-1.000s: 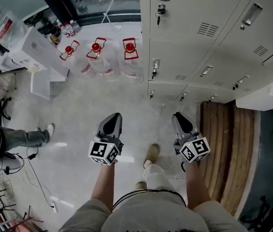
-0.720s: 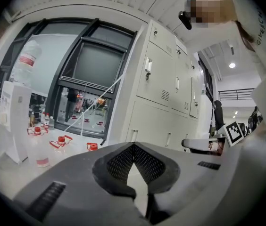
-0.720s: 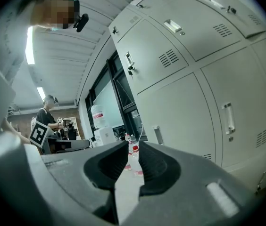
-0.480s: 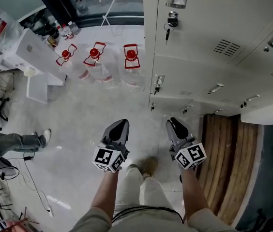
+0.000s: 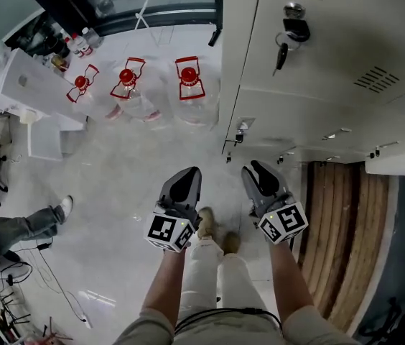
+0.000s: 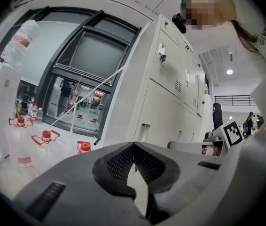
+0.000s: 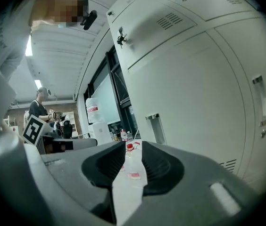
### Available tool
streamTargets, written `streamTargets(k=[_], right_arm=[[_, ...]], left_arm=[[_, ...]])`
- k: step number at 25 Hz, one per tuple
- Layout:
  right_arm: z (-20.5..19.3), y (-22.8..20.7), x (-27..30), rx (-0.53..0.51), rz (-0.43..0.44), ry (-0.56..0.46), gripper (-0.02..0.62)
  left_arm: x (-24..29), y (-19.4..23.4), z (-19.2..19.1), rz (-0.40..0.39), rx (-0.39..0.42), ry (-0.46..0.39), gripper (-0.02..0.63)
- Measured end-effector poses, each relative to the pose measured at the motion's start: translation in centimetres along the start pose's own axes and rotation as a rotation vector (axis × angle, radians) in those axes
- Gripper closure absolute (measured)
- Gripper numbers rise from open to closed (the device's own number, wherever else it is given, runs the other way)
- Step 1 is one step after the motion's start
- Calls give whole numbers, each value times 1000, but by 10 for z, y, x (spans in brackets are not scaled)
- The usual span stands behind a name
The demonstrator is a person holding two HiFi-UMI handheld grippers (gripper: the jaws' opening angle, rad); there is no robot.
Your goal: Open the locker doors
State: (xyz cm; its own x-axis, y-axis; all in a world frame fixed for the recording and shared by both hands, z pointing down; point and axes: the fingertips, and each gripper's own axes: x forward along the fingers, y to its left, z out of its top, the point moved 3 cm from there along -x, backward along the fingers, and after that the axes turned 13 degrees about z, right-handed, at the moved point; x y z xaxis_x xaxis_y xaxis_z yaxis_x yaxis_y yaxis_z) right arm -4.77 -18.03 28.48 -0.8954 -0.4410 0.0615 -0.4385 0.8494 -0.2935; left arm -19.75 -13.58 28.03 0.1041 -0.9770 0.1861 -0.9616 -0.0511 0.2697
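Grey locker doors fill the upper right of the head view, and a key hangs in one lock. A lower door has a recessed handle at its left edge. My left gripper is held level, short of the lockers, its tips meeting with nothing in them. My right gripper hangs beside it, nearer the lower door. Its jaws have just been opening and nothing is between them. In the right gripper view the gripper points past the recessed handle. The left gripper faces the locker's end.
Three water jugs with red caps stand on the floor left of the lockers. A white cabinet is further left. Wooden slats lie at the lockers' foot on the right. Another person's leg and cables are at the far left.
Both grippers have come forward and down toward the lockers, and closer together. The lockers now loom larger and the person's feet have stepped forward.
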Motion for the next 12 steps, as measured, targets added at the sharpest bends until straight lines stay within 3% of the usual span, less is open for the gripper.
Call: streamTargets(k=[5, 12], right_arm=[[-10, -25, 34, -19, -49, 2, 473], [-14, -49, 77, -129, -137, 55, 416]], left_arm=[[34, 15, -8, -27, -7, 10, 607], [62, 35, -10, -39, -25, 2, 607]])
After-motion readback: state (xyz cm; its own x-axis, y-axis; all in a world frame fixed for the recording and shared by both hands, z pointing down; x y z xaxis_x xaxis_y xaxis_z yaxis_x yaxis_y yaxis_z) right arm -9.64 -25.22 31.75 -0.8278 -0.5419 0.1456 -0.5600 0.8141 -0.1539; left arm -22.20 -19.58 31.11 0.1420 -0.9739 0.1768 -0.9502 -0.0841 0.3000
